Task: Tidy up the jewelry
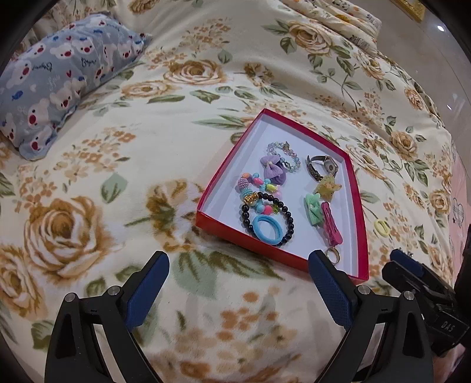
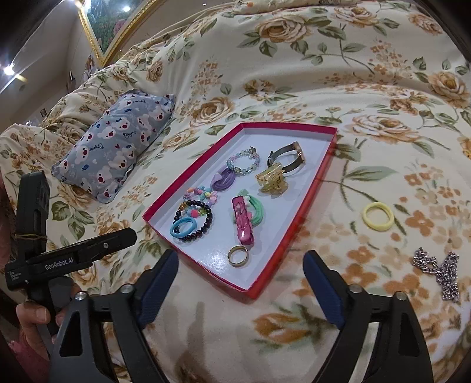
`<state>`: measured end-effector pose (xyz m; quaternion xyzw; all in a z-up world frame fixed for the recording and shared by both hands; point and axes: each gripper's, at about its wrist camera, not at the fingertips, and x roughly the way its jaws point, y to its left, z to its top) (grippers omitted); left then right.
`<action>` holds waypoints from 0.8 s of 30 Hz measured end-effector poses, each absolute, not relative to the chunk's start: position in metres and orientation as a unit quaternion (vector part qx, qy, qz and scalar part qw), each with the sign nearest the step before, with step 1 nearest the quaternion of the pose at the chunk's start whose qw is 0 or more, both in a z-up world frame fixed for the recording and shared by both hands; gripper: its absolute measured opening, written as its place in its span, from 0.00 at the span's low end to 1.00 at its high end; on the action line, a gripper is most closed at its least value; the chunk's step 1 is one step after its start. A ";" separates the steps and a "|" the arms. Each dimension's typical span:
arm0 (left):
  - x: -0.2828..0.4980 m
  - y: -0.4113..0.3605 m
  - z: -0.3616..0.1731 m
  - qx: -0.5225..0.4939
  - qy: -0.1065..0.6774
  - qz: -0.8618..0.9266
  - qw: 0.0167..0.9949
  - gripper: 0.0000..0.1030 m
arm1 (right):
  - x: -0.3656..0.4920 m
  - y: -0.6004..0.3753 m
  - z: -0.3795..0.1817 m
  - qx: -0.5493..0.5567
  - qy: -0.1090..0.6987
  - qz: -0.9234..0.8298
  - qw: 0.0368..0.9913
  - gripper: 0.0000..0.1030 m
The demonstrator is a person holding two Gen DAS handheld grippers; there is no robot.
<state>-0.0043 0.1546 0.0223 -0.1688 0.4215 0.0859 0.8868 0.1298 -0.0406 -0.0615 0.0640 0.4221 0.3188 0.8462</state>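
Note:
A shallow red box (image 1: 360, 224) (image 2: 203, 153) with a white floor lies on the flowered blanket. Inside it are bead bracelets (image 1: 266, 219) (image 2: 192, 221), a blue hair tie (image 2: 183, 229), a pink clip (image 2: 243, 224), a gold ring (image 2: 238, 255), a watch (image 2: 287, 159) and a yellow claw clip (image 2: 272, 178). Outside, to the box's right, lie a yellow hair tie (image 2: 378, 216) (image 1: 381, 227) and a silver chain (image 2: 440, 269). My left gripper (image 1: 238, 265) stands open and empty just short of the box's near edge. My right gripper (image 2: 240, 265) is open too, empty, over the box's near corner.
A blue bear-print pillow (image 1: 59, 79) (image 2: 117, 141) lies to the left on the bed. A gold-framed picture (image 2: 117, 26) hangs behind. A hand (image 2: 32, 318) holds the left gripper's handle at the lower left of the right wrist view.

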 end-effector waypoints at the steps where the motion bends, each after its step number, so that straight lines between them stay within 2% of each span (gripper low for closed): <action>1: -0.007 0.153 0.024 -0.162 0.416 0.087 0.890 0.93 | 0.128 -0.042 -0.060 0.062 0.420 0.318 0.848 0.87; 4: -0.014 0.143 0.032 -0.122 0.395 0.098 0.905 0.94 | 0.126 -0.046 -0.052 0.052 0.406 0.318 0.855 0.87; 6: -0.020 0.133 0.038 -0.085 0.381 0.108 0.914 0.98 | 0.127 -0.049 -0.040 0.039 0.388 0.314 0.866 0.90; 8: -0.025 0.122 0.046 -0.043 0.359 0.121 0.924 0.99 | 0.127 -0.052 -0.028 0.027 0.370 0.312 0.875 0.99; 13: -0.034 0.097 0.051 0.019 0.333 0.149 0.931 0.99 | 0.125 -0.053 -0.010 0.006 0.341 0.301 0.891 1.00; 21: -0.042 0.083 0.032 0.004 0.353 0.154 0.923 0.99 | 0.113 -0.049 -0.031 0.018 0.361 0.306 0.881 1.00; 24: -0.043 0.087 0.040 0.002 0.353 0.152 0.923 0.99 | 0.108 -0.047 -0.037 0.018 0.367 0.306 0.878 1.00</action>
